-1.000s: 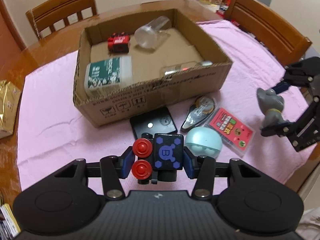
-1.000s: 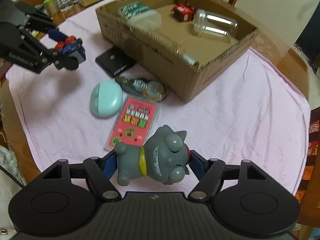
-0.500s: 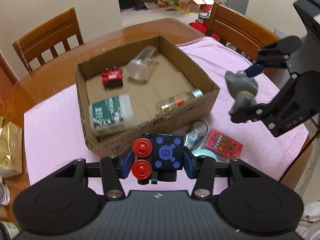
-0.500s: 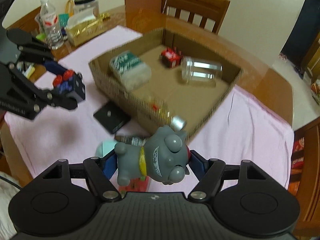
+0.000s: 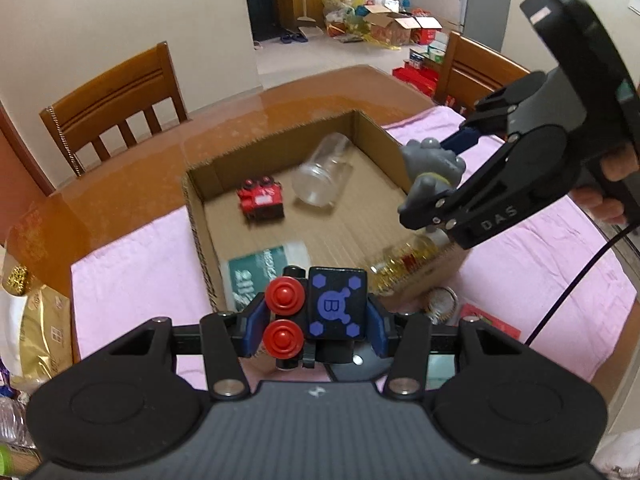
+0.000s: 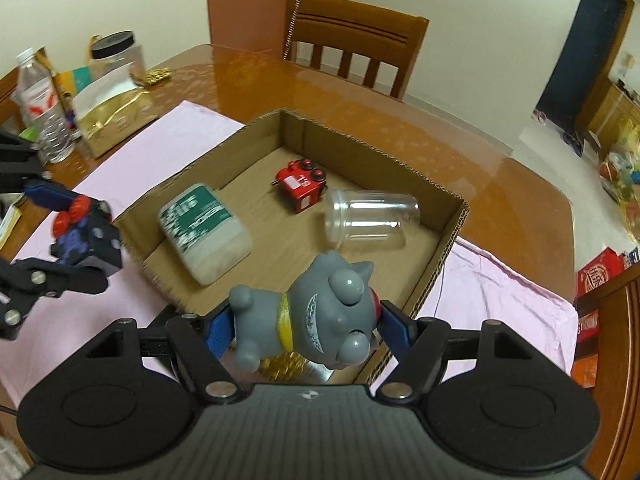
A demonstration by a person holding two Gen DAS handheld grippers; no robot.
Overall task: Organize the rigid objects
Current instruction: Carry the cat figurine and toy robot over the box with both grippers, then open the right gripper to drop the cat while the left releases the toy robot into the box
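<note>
Left claw [image 5: 316,318] clamped on a black cube toy with purple hexagon marks and two red knobs [image 5: 320,308], held above the near wall of the open brown cardboard box [image 6: 452,236]. Right claw [image 6: 302,326] clamped on a grey plastic cat figurine with a yellow collar [image 6: 308,316], held over the box's near right corner. Inside the box: a small red toy vehicle [image 6: 301,186], a clear plastic jar on its side [image 6: 370,220], a white packet with a green label [image 6: 204,232]. Box sits on a pink cloth [image 5: 132,264] over the wooden surface [image 6: 500,184].
</note>
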